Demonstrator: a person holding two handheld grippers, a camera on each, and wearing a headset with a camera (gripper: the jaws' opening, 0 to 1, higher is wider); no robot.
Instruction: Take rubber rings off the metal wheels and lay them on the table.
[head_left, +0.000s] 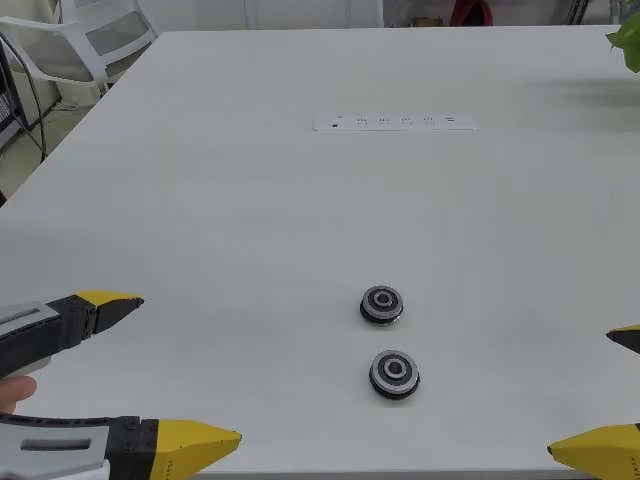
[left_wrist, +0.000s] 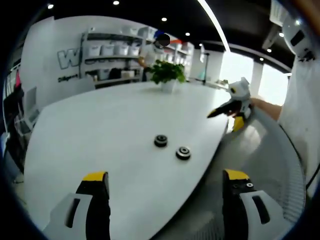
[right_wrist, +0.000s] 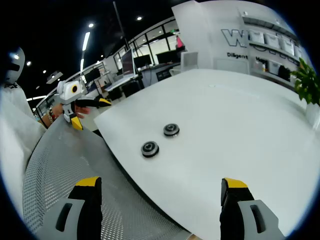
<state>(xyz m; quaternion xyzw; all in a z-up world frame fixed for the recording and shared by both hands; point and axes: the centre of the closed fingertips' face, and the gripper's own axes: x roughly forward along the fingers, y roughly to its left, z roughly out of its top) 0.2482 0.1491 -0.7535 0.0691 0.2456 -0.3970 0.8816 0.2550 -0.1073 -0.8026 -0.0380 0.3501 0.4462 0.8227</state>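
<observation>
An open office: desk monitors (right_wrist: 128, 62), shelves of bins (left_wrist: 112, 50), a large white table (head_left: 300, 200).

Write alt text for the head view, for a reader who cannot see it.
Two small metal wheels ringed in black rubber, a near wheel and a far wheel, lie on a white table. The yellow-tipped left tool and right tool flank them, open and empty. A white power strip lies beyond.

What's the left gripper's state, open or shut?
Open: the yellow-tipped left gripper has its jaws wide apart, holding nothing.
</observation>
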